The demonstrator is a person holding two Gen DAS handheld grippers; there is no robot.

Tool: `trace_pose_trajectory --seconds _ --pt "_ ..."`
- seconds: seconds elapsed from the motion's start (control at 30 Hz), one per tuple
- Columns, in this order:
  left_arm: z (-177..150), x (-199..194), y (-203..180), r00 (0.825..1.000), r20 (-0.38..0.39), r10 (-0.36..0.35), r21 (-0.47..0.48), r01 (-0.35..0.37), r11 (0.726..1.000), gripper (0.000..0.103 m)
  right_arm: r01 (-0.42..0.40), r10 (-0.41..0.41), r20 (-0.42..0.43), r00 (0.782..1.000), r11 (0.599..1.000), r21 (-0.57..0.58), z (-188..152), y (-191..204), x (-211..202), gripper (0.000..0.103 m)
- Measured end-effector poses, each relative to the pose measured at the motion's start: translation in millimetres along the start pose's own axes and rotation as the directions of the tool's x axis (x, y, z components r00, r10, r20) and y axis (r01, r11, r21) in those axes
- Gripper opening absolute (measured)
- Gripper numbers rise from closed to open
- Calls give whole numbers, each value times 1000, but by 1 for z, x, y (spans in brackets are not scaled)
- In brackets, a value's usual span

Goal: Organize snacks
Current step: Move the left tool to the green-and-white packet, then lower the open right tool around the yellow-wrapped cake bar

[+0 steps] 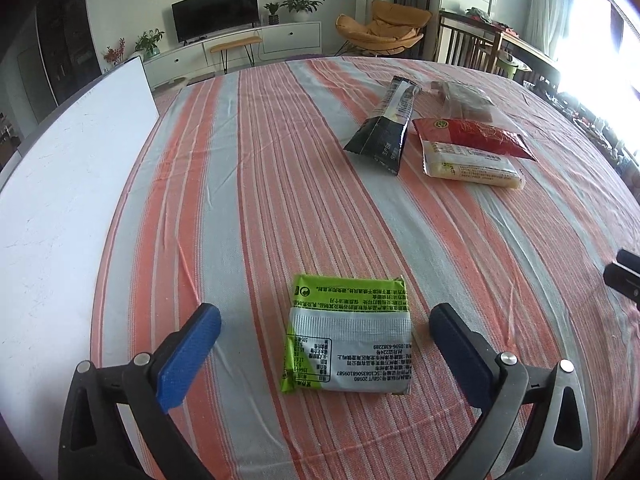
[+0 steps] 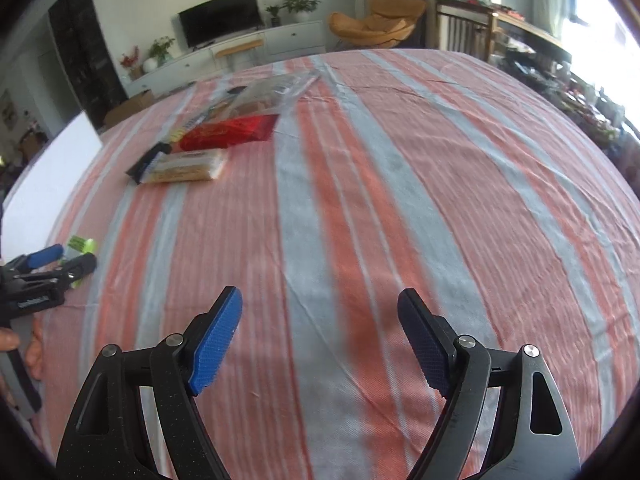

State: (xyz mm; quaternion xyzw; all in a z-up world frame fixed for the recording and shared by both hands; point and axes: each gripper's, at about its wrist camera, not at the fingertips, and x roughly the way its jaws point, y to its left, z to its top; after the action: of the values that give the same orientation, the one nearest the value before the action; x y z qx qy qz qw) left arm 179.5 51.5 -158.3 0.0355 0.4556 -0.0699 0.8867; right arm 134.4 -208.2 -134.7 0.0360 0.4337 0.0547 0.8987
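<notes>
A green and silver snack packet [image 1: 347, 336] lies flat on the striped cloth between the fingers of my left gripper [image 1: 326, 326], which is open, its blue pads clear of the packet on both sides. Farther off lie a dark blue packet [image 1: 386, 126], a red packet [image 1: 476, 136], a pale yellow wafer pack [image 1: 472, 165] and a clear bag [image 1: 460, 98]. My right gripper [image 2: 320, 320] hangs open over bare cloth with nothing between its pads. In the right wrist view the left gripper [image 2: 64, 260] shows at the left edge beside the green packet [image 2: 82, 245], and the red packet [image 2: 230, 132] lies far left.
A striped orange and grey cloth [image 1: 280, 200] covers the table. A white board [image 1: 60, 208] lies along the table's left side. A person's fingers [image 2: 10, 338] hold the left tool's handle. Beyond the table stand a TV cabinet and an orange chair.
</notes>
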Motion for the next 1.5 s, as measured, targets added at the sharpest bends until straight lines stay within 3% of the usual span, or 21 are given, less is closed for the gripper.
trace_pose_trajectory --seconds 0.07,0.17,0.3,0.5,0.57,0.67,0.7,0.77,0.93,0.97,1.03,1.07,1.33,1.5 --pt "0 0 0 1000 0 0 0 0 1000 103 -89 88 -15 996 990 -112 26 24 6 82" --pt "0 0 0 1000 0 -1 0 1 1000 103 -181 162 -88 983 939 -294 64 65 26 82" --pt "0 0 0 1000 0 0 0 0 1000 103 -217 134 -212 968 870 -443 93 101 67 82" --pt "0 0 0 1000 0 0 0 0 1000 103 -227 92 -298 950 860 -458 116 109 111 82" --pt "0 0 0 1000 0 -1 -1 1 1000 103 -272 109 -355 928 851 -449 116 111 115 81" --pt "0 0 0 1000 0 0 -1 0 1000 103 -403 181 -468 865 806 -434 110 117 108 80" --pt "1 0 0 1000 0 0 -2 0 1000 103 -417 187 -475 860 795 -441 108 119 103 80" --pt "1 1 0 1000 0 1 -2 -1 1000 103 -368 154 -438 886 808 -461 108 122 100 80" --pt "2 1 0 1000 0 0 -2 0 1000 103 -223 76 -376 923 904 -364 108 122 118 79" --pt "1 1 0 1000 0 0 -2 0 1000 103 -190 64 -343 937 918 -349 106 122 116 75" --pt "1 1 0 1000 0 0 -2 0 1000 103 -142 39 -305 952 936 -322 102 119 109 54" --pt "1 1 0 1000 0 0 -2 0 1000 103 -130 36 -300 953 945 -299 101 115 104 30" --pt "1 1 0 1000 0 0 -2 0 1000 103 -70 24 -265 964 984 -165 57 49 49 30" --pt "1 1 0 1000 -1 0 -2 0 1000 103 76 -81 -169 982 997 -35 29 -31 17 30"
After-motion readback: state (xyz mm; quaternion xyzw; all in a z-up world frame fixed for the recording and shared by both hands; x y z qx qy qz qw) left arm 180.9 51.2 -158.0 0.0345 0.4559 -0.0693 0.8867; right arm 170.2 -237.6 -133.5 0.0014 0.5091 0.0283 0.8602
